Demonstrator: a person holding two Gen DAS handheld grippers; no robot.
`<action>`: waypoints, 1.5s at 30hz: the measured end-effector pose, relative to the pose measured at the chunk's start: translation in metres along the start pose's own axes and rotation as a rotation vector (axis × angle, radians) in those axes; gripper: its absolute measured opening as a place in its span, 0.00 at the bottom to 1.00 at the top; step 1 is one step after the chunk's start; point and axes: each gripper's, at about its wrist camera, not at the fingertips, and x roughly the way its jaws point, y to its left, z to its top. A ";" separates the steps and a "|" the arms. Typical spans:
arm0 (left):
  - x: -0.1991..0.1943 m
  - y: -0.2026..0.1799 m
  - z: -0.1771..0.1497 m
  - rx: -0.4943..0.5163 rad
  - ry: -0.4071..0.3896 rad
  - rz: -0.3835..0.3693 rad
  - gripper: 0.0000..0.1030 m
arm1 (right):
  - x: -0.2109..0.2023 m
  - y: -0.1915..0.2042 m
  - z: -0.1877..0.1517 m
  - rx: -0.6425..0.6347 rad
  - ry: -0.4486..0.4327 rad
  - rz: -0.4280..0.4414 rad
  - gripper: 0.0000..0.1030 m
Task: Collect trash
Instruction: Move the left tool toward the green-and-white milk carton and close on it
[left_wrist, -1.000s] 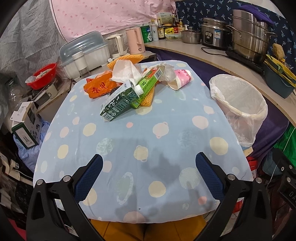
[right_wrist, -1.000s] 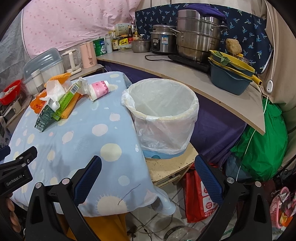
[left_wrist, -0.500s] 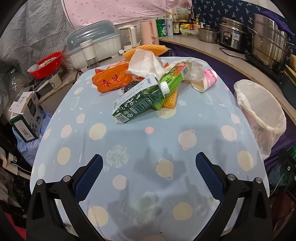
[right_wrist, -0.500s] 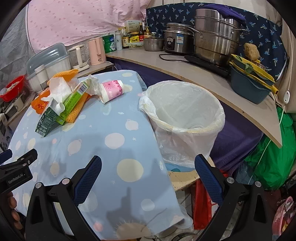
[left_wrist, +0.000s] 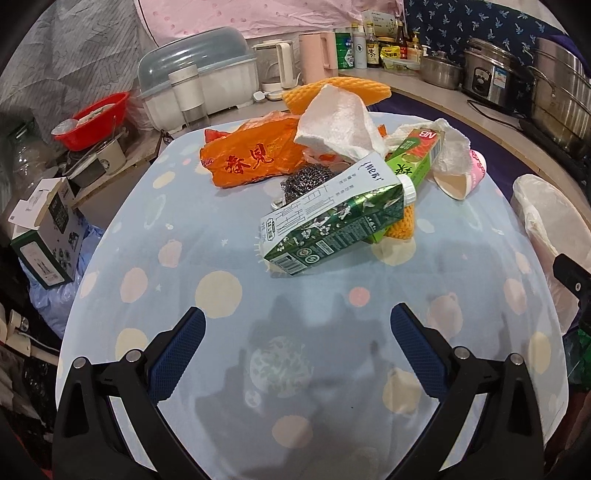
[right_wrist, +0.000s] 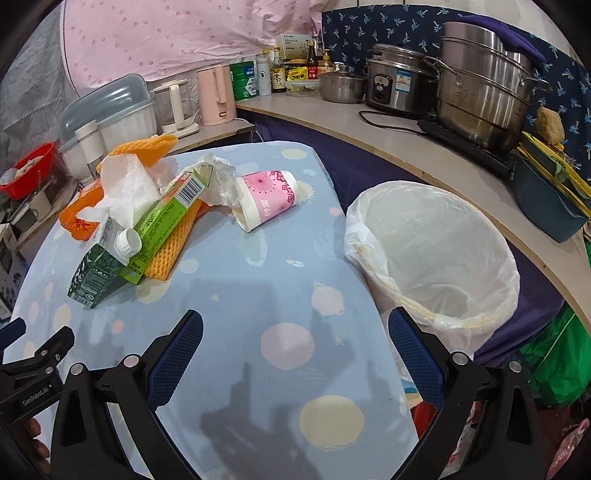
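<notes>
A trash pile lies on the far half of the blue dotted table (left_wrist: 221, 258): a dark green milk carton (left_wrist: 332, 225), a light green box (left_wrist: 417, 155), an orange bag (left_wrist: 251, 158), white tissue (left_wrist: 336, 125), steel wool (left_wrist: 306, 179), orange foam net (right_wrist: 177, 240) and a pink paper cup (right_wrist: 266, 199). A bin with a white liner (right_wrist: 436, 254) stands right of the table. My left gripper (left_wrist: 297, 325) is open and empty, short of the carton. My right gripper (right_wrist: 295, 328) is open and empty above the table's right edge, beside the bin.
A counter (right_wrist: 369, 125) runs behind and right with pots, a rice cooker (right_wrist: 399, 81), bottles and a pink kettle (right_wrist: 216, 94). A dish rack (left_wrist: 195, 85), red basin (left_wrist: 92, 118) and a cardboard box (left_wrist: 44, 236) sit left of the table.
Both grippers have moved forward over the table toward the trash pile; the pile and the bin look larger and nearer. Both stay open and empty.
</notes>
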 end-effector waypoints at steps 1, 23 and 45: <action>0.004 0.002 0.001 0.000 0.003 0.000 0.93 | 0.005 0.004 0.002 0.002 0.007 0.007 0.93; 0.068 0.003 0.034 0.139 -0.022 -0.243 0.93 | 0.049 0.036 0.009 -0.014 0.066 -0.008 0.93; 0.059 -0.008 0.053 0.215 -0.086 -0.287 0.93 | 0.054 0.014 0.011 0.033 0.069 -0.032 0.93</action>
